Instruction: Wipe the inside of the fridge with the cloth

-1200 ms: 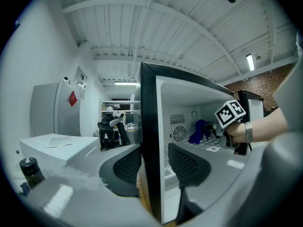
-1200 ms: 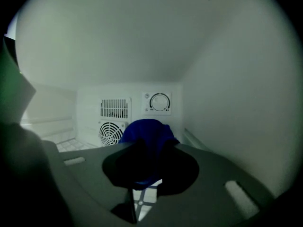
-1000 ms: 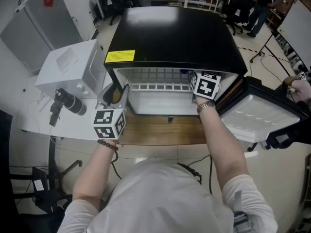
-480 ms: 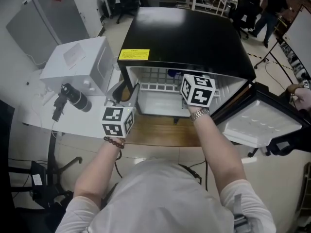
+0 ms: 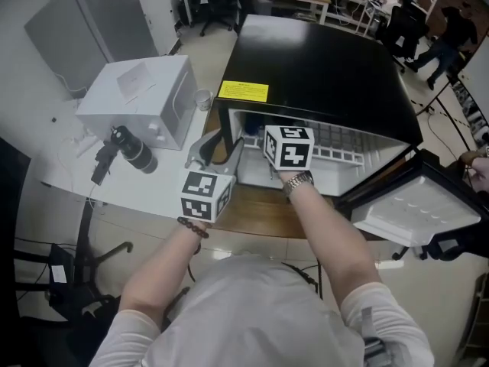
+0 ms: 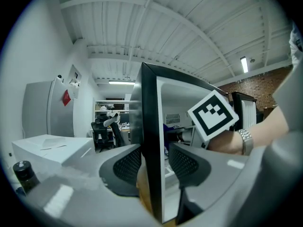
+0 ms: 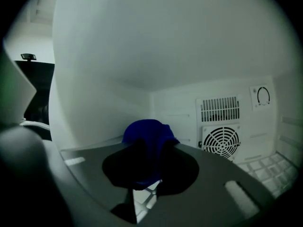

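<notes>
The black fridge point(image 5: 321, 75) stands on the tabletop point(image 5: 256, 214) with its door point(image 5: 412, 209) swung wide to the right. Its front side wall point(image 6: 150, 117) sits between the left claw point(image 6: 154, 160) jaws, which are spread wide and appear clamped on it, bracing the cabinet. The right claw point(image 7: 150, 150) reaches deep into the white interior, pinched together on the blue cloth point(image 7: 147, 129), which bulges above the tips close to the left inner wall and apart from the fan grille point(image 7: 221, 141) at the back.

The likeliest trouble is the cloth. Only a bunched part is caught between the jaws, so a hard drag across the liner could pull it free or fold it under, leaving bare jaw tips to scrape the plastic. A sweep carried too far back may snag the cloth on the grille (or on the wire shelf point(image 5: 336, 140)). If the bracing grip slips off the wall, wiping pressure could push the fridge across the tabletop.
</notes>
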Available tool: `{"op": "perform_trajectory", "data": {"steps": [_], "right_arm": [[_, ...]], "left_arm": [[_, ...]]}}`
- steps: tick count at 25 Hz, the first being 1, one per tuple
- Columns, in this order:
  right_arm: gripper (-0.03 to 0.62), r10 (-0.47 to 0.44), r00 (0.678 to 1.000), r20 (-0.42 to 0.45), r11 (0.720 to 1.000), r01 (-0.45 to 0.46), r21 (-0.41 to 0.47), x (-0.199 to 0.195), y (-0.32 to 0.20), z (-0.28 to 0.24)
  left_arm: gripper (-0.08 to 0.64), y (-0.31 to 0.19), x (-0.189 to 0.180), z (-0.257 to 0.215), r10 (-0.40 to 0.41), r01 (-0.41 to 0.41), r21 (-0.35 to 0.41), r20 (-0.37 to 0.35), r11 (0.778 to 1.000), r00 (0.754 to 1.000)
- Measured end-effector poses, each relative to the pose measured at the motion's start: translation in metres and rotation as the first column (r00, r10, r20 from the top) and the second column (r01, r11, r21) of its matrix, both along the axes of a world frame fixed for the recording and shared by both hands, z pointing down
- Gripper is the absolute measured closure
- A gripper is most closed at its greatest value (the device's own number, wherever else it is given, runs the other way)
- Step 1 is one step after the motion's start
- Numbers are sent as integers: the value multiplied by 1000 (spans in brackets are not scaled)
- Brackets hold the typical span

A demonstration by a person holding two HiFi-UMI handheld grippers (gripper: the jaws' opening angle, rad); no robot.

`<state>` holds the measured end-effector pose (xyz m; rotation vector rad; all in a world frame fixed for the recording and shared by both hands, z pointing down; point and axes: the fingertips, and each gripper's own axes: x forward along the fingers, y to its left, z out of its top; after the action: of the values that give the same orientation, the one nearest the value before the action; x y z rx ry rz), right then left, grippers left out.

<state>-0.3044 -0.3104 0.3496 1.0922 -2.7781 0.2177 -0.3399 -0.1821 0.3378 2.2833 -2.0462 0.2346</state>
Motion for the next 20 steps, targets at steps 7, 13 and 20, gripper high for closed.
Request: {"op": "perform_trajectory", "data": {"steps": [7, 13, 20], "right_arm": [[520, -20, 994, -108, 998, 13, -67, -20, -1, 25], [520, 16, 982, -189, 997, -31, -75, -12, -7, 33], [520, 62, 977, -205, 995, -77, -64, 12, -18, 34]], "left_arm": [[385, 0, -2, 0, 14, -14, 2, 16, 1000, 1000], [385, 1, -2, -1, 19, -19, 8, 7, 1000, 1000], [385, 0, -2, 0, 21, -21, 9, 6, 1000, 1000]]}}
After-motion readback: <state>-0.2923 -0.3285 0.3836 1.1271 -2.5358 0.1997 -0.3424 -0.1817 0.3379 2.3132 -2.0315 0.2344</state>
